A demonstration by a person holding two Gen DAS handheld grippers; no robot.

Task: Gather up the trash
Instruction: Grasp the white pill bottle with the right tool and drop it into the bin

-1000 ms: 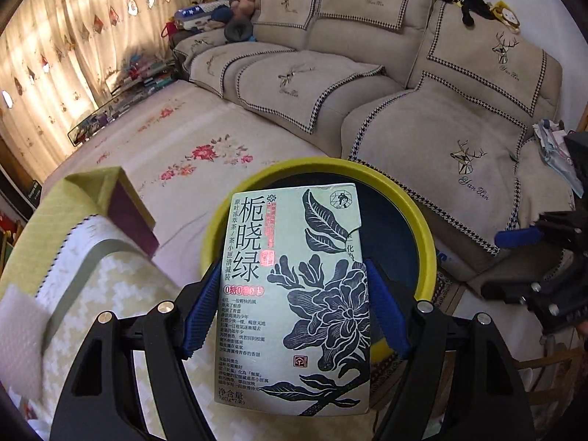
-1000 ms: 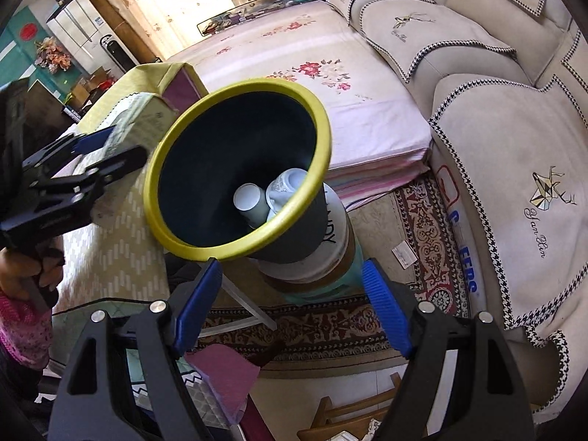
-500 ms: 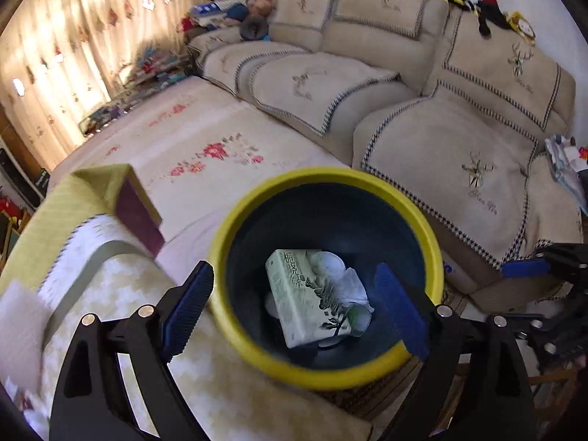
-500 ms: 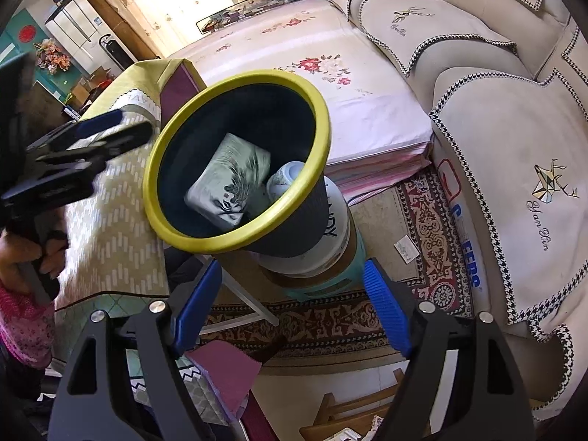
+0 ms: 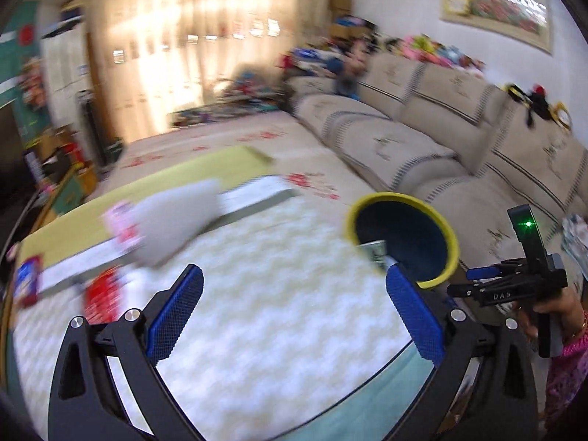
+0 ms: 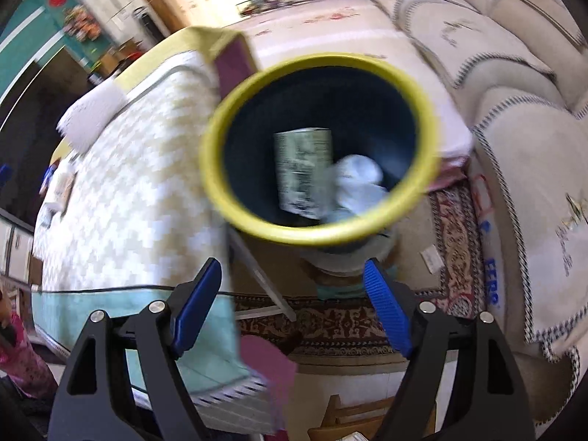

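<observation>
Green tea carton [image 6: 303, 171] lay inside yellow-rimmed bin [image 6: 319, 237]. Left claw [image 5: 294, 308] was opening, empty, above worktop [image 5: 275, 312]. Right claw [image 6: 294, 308] spread, empty. Best: approach red packet [image 5: 101, 296] slowly, straddling it squarely.

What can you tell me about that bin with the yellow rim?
The bin is round, with a thick yellow rim and dark blue inner walls that look like plastic. It stands upright and open, with no lid, beside the table with the zigzag cloth. Inside lie a pale green printed carton and crumpled white paper. No tongs touch it.
</observation>
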